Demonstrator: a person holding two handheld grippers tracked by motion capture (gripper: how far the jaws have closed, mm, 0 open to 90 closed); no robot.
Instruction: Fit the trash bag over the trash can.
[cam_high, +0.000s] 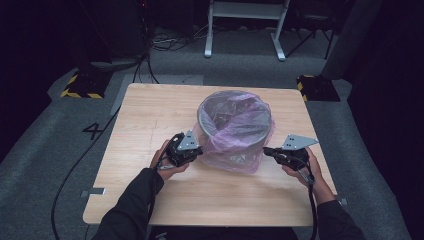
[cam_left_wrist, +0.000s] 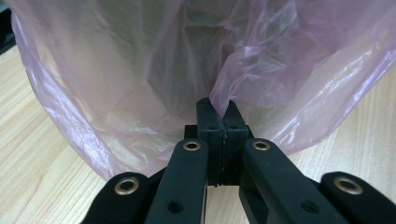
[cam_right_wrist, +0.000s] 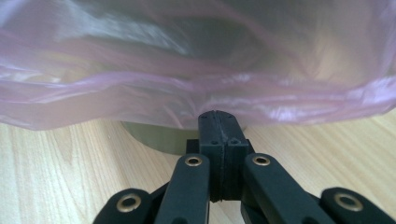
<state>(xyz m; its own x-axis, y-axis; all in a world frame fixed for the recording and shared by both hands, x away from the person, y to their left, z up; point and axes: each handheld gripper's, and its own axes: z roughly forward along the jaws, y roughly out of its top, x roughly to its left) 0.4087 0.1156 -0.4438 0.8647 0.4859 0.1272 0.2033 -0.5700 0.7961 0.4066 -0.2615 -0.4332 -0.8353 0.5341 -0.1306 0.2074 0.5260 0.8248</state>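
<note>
A round metal bin (cam_high: 235, 159) stands in the middle of the wooden table (cam_high: 150, 115), lined with a thin pink plastic bag (cam_high: 235, 122) that hangs over its rim and down its sides. My left gripper (cam_high: 199, 149) is at the bin's left side, shut on a fold of the bag's hanging skirt (cam_left_wrist: 243, 88), which runs straight into the closed jaws (cam_left_wrist: 220, 109). My right gripper (cam_high: 266, 150) is at the bin's right side, shut on the bag's lower hem (cam_right_wrist: 187, 100) at the jaw tips (cam_right_wrist: 218, 119). The bin's grey base (cam_right_wrist: 154, 140) shows under the plastic.
A white metal frame (cam_high: 245, 25) stands on the floor beyond the table. Yellow-and-black striped feet (cam_high: 82, 85) (cam_high: 315, 87) sit near the table's far corners. A cable (cam_high: 75, 165) trails over the grey carpet at the left.
</note>
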